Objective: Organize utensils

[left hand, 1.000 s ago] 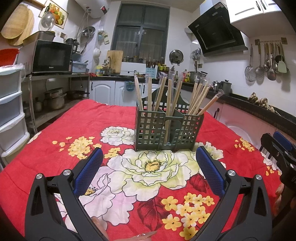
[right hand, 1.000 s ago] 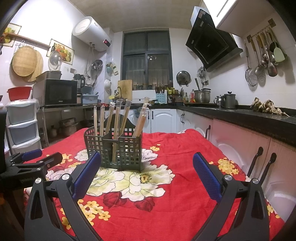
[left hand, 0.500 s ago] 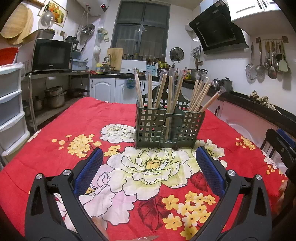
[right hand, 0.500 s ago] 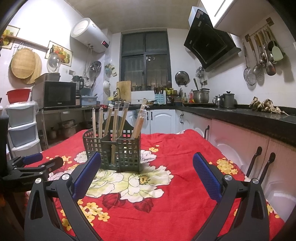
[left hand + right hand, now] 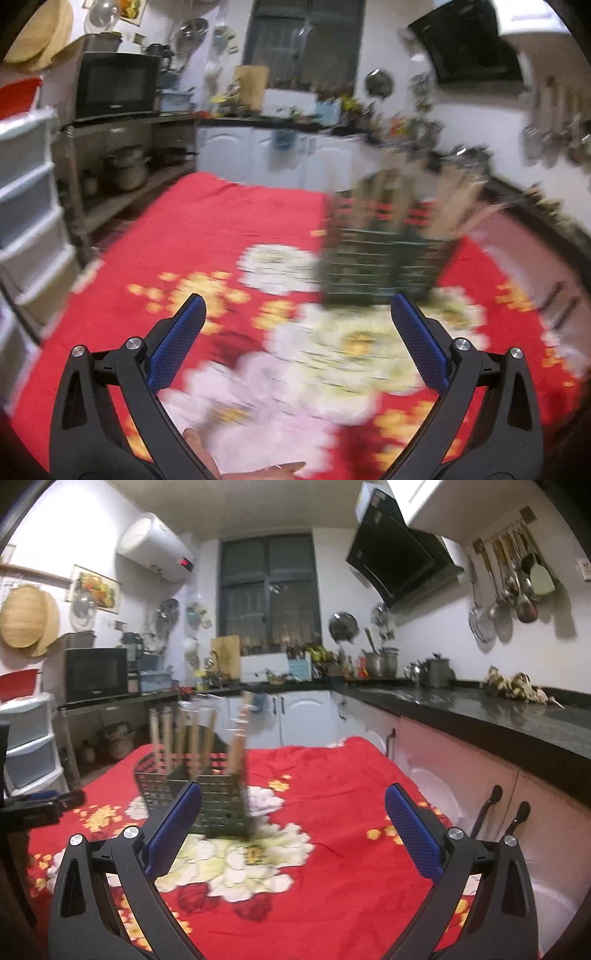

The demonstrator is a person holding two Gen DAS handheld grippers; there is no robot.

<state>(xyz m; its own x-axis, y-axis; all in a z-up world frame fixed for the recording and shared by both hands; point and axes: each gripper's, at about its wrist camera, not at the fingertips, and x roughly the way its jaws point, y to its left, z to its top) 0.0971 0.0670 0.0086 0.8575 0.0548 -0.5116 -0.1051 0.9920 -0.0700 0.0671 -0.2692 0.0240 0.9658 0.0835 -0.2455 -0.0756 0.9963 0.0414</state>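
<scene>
Left wrist view is showing the left gripper [image 5: 297, 325] hovering over the red flowered cloth [image 5: 207, 236], its blue pads [image 5: 177, 341] spread wide with nothing between them. A dark green slotted caddy [image 5: 380, 266] is standing on the cloth at about one o'clock from the gripper, just past the right pad, and is badly blurred; pale chopsticks [image 5: 454, 210] are sticking up out of it and leaning toward two o'clock. Which compartment each stick is sitting in cannot be told. A microwave [image 5: 114, 85] is sitting on a shelf at ten o'clock, with plastic drawers [image 5: 26, 206] at nine.

Right wrist view is showing the right gripper [image 5: 293, 810], also spread wide and holding nothing. From here the caddy [image 5: 218, 801] is lying at eleven o'clock, partly behind the left pad [image 5: 173, 825], with the chopsticks [image 5: 236, 738] standing close to upright. The left gripper [image 5: 40, 805] is showing at nine o'clock, near the caddy but apart from it. Ladles [image 5: 509, 590] are hanging on the wall at two o'clock
</scene>
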